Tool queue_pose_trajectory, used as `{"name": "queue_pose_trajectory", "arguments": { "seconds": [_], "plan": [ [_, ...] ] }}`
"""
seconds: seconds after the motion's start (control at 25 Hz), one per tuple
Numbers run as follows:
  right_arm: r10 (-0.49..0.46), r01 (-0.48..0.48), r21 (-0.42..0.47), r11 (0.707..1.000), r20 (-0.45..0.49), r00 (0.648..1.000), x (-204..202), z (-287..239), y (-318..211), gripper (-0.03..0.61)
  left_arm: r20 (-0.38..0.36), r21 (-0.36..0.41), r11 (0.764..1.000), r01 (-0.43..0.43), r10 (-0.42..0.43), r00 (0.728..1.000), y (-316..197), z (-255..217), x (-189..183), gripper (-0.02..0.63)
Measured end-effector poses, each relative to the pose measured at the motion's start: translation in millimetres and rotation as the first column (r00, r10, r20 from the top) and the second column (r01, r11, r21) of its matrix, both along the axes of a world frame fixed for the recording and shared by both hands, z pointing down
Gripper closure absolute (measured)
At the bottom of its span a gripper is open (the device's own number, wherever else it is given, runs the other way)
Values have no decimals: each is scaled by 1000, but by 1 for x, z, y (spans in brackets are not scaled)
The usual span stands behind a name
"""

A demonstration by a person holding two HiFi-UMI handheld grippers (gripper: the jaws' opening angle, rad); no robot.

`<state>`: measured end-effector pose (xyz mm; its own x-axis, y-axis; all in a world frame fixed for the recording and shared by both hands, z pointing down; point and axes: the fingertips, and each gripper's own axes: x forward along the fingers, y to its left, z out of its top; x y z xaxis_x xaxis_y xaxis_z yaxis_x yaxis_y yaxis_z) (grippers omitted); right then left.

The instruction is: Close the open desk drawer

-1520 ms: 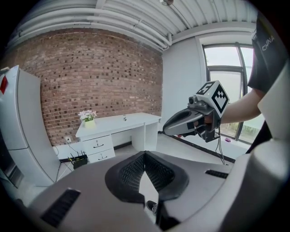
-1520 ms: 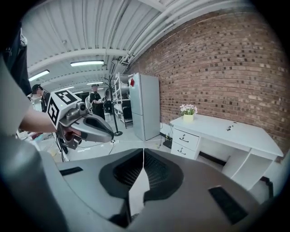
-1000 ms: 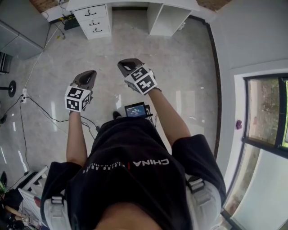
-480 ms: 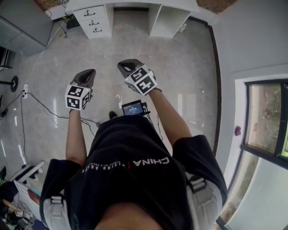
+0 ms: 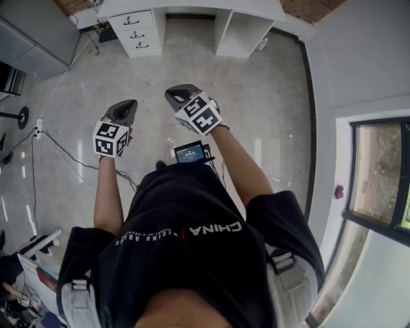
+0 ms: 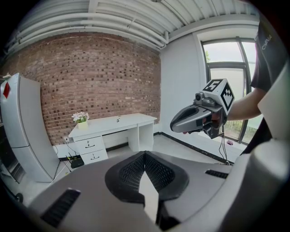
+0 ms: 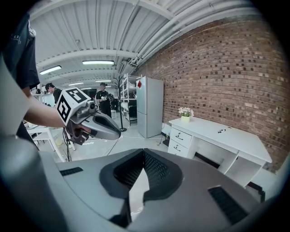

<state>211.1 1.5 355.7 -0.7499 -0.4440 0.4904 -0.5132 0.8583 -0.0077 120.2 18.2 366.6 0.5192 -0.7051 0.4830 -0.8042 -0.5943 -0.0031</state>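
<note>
Plainly, in the head view the desk (image 5: 192,8) runs along the top edge, with its drawer stack (image 5: 136,31) at upper left, well apart from both tools. The left gripper (image 5: 123,109) lies almost straight below that stack, so it looks the better placed; the right gripper (image 5: 181,96) sits further right. In the left gripper view, the jaws meet on nothing and the drawers lie left of centre. In the right gripper view, the jaws are likewise closed and empty, with the drawers right of centre. Which drawer stands open cannot be told.
</note>
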Motion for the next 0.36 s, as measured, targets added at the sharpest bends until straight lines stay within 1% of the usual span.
{"name": "queue_pose_trajectory", "arguments": {
  "seconds": [0.36],
  "plan": [
    [6,-6,-3,1000,-3,1000,2,1,0,563,10,0,1000,-13,13,1000,3,2,2,601]
  ]
}}
